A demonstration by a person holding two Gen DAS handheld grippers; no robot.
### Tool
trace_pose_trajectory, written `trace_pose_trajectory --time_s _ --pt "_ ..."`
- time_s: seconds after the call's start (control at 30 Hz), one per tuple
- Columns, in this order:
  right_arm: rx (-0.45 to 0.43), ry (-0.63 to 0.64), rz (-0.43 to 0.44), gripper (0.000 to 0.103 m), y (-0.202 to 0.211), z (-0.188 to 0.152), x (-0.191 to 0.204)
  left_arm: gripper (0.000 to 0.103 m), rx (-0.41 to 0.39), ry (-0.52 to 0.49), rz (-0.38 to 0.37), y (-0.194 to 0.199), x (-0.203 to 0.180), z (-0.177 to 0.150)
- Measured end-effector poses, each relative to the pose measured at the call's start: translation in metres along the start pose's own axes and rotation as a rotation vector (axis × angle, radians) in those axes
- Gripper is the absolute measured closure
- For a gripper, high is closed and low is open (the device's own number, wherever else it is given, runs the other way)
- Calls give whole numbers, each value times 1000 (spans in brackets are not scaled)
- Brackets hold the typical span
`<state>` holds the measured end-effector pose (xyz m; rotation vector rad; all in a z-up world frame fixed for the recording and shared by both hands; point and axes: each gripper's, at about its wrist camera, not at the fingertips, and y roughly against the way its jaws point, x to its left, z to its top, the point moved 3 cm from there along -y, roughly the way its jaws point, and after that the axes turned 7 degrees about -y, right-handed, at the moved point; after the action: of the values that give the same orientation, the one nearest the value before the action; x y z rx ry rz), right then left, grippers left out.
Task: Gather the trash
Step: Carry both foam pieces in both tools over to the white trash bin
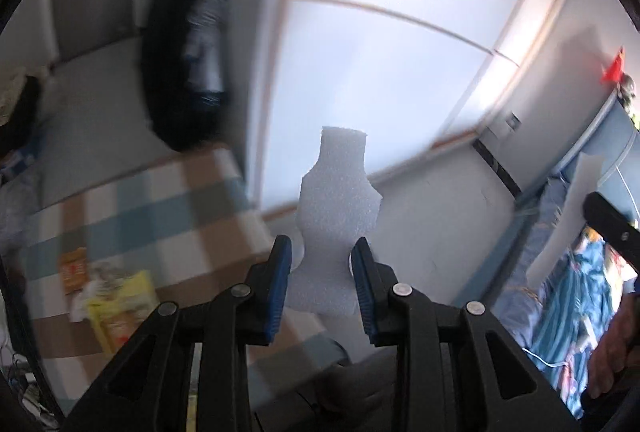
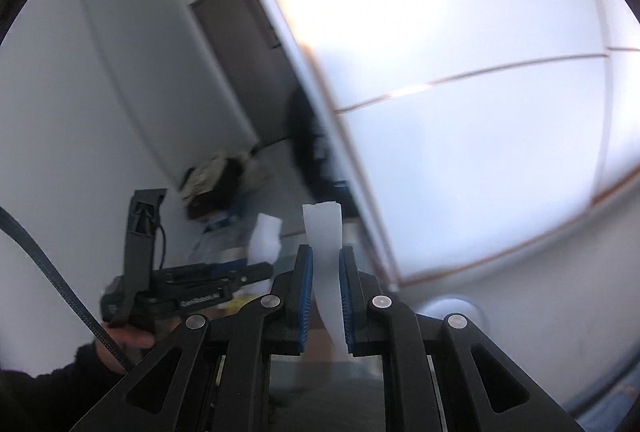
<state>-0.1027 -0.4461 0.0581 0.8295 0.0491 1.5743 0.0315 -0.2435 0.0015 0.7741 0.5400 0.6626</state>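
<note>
My left gripper [image 1: 322,260] is shut on a white foam sheet [image 1: 336,216] with a notched outline, held upright in the air. My right gripper [image 2: 323,264] is shut on a second white foam strip [image 2: 326,252], seen edge-on and curving up between the blue pads. In the right wrist view the left gripper [image 2: 264,272] shows at lower left with its foam piece [image 2: 264,236]. In the left wrist view the right gripper's black finger [image 1: 612,228] and its foam strip [image 1: 568,216] show at the right edge. Both views are blurred.
A checked tablecloth [image 1: 160,207] lies below left with yellow and orange packets [image 1: 116,308] and crumpled paper on it. A large white panel with wooden trim [image 1: 380,71] fills the background. Blue bedding [image 1: 572,296] lies at right. A dark hanging bag [image 1: 188,43] is at upper left.
</note>
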Motion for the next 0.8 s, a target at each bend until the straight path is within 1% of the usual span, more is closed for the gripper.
trace_pose_trajectory --time_s 0.03,0.07,0.13,0.2,0.23,0.3,0.4,0.5,0.6,0.63,0.73,0.8 --pt "1 -13 -13 91 0 -1 -9 77 16 -5 -22 -8 -7 3" --pt "9 -48 -42 91 0 -1 -27 77 34 -11 -47 -19 -14 5" --pt "19 -86 -73 91 -4 -5 -48 77 66 -20 -60 -36 -24 10" --pt "30 -160 -115 91 -15 -10 -78 77 125 -20 -87 -59 -32 10" --pt "49 -202 -124 90 -23 -13 -91 77 141 -16 -94 -65 -35 9" --pt "90 -263 -121 91 -41 -18 -114 77 175 -8 -133 -82 -40 10" --pt "134 -309 -130 90 -67 -26 -137 77 218 -7 -139 -104 -41 9" --pt "174 -370 -123 90 -94 -34 -160 77 260 -2 -123 -127 -36 9" --pt "208 -383 -137 88 -124 -43 -174 77 310 23 -115 -148 -27 9" --pt "223 -385 -133 88 -133 -47 -179 77 321 27 -111 -152 -32 10" --pt "265 -402 -127 88 -170 -54 -184 77 358 40 -101 -167 -27 10" --pt "292 -428 -117 85 -181 -62 -196 77 369 42 -97 -174 -30 12"
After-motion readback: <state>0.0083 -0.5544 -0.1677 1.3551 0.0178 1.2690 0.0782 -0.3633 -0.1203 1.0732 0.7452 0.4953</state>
